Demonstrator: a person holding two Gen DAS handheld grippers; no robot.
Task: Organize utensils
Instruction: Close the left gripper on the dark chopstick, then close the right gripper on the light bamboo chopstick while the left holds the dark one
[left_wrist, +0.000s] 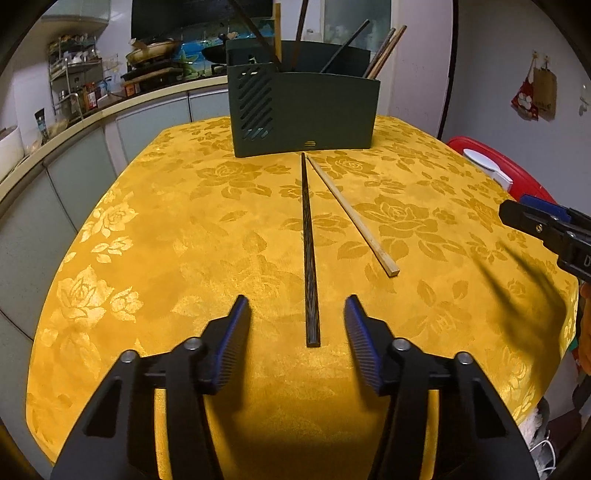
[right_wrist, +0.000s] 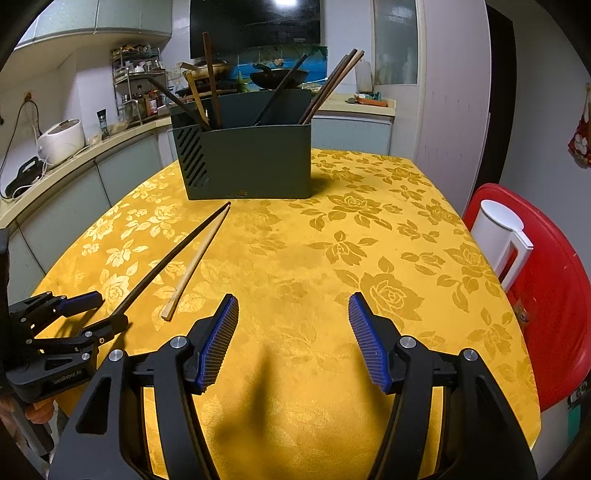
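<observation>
Surface: yellow rose-patterned tablecloth (left_wrist: 147, 206) covers the table, with a kitchen counter (right_wrist: 92, 147) along the left and far side.
Holder: dark green utensil holder (left_wrist: 306, 110) stands upright at the far middle of the table, with several chopsticks leaning inside it.
Dark chopstick: dark chopstick (left_wrist: 309, 251) lies flat on the cloth, running from near the holder's base toward the near edge.
Light chopstick: light wooden chopstick (left_wrist: 351, 214) lies just right of the dark one; their far tips nearly meet and their near ends spread apart.
Left gripper: left gripper (left_wrist: 297, 314) sits low over the near part of the table, pointed at the holder, fingers spread wide on either side of the dark chopstick's near end, gripping nothing.
Right gripper: right gripper (right_wrist: 293, 314) hovers to the right of both chopsticks, aimed far across bare cloth, fingers wide apart and empty.
Right side: red lid (right_wrist: 546, 295) with a white container (right_wrist: 498, 236) sits beyond the table's right edge.
</observation>
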